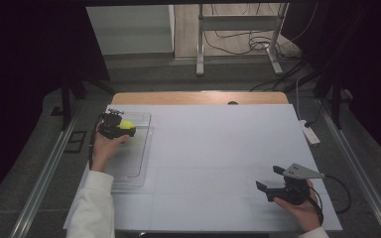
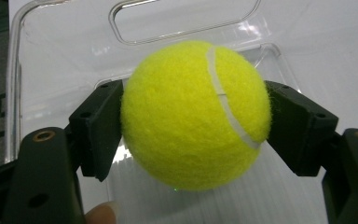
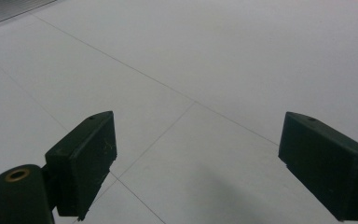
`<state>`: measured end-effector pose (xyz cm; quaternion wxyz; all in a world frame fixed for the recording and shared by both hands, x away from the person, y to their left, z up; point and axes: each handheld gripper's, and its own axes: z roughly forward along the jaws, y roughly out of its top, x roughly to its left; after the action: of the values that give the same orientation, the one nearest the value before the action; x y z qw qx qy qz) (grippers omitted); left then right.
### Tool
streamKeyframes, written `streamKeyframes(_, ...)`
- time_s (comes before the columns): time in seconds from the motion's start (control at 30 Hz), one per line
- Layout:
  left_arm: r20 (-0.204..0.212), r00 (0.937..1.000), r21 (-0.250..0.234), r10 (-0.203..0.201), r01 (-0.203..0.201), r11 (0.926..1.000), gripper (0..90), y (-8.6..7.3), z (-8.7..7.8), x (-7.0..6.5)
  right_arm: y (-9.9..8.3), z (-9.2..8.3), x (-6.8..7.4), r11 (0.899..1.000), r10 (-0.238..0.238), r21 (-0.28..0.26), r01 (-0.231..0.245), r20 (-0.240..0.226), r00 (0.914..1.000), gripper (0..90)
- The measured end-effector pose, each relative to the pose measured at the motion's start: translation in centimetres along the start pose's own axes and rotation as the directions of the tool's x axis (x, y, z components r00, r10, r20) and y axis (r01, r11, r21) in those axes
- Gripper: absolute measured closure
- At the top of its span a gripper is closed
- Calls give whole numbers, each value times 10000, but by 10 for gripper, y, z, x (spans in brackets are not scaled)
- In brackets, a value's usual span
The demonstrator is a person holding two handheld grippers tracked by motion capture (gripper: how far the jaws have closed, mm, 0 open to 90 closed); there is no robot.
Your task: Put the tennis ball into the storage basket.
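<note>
While the right gripper [image 1: 272, 181] rests low at the near right of the white table [image 1: 218, 148], its jaws spread wide over bare surface with nothing between them, the left gripper [image 1: 120, 127] farther off is clamped on a yellow tennis ball [image 2: 195, 114], one jaw on each side. It holds the ball above the clear plastic tray [image 1: 141, 166] at the table's left. Likely step: placing or lifting the ball there; a release would call for lowering first.

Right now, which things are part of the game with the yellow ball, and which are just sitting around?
In the job:
- tennis ball, held by the left gripper
- clear plastic tray beneath it

Just around:
- right gripper, open over bare table
- white power strip
- metal stand
</note>
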<state>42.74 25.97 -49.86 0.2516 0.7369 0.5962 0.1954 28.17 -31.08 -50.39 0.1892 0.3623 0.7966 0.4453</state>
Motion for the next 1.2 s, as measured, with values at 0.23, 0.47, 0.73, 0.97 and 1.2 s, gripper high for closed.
streamKeyframes(0.23,-281,9995,259,135,-128,9996,262,-1,4,0,0,0,0,10000,0,-16,0,-35,10000,118)
streamKeyframes(0.47,-492,9982,543,356,-329,9980,259,-2,9,-2,0,0,0,10000,-33,-6,33,-50,10000,117)
streamKeyframes(0.73,-768,9954,653,574,-524,9965,226,-2,10,-3,0,0,0,10000,-44,10,44,-48,10000,118)
streamKeyframes(0.97,-772,9956,638,523,-474,9968,186,-2,10,-4,0,0,0,10000,-56,6,56,-42,10000,118)
streamKeyframes(1.2,-513,9981,174,338,-329,9993,137,0,6,-5,0,0,0,10000,-48,-3,48,4,10000,118)
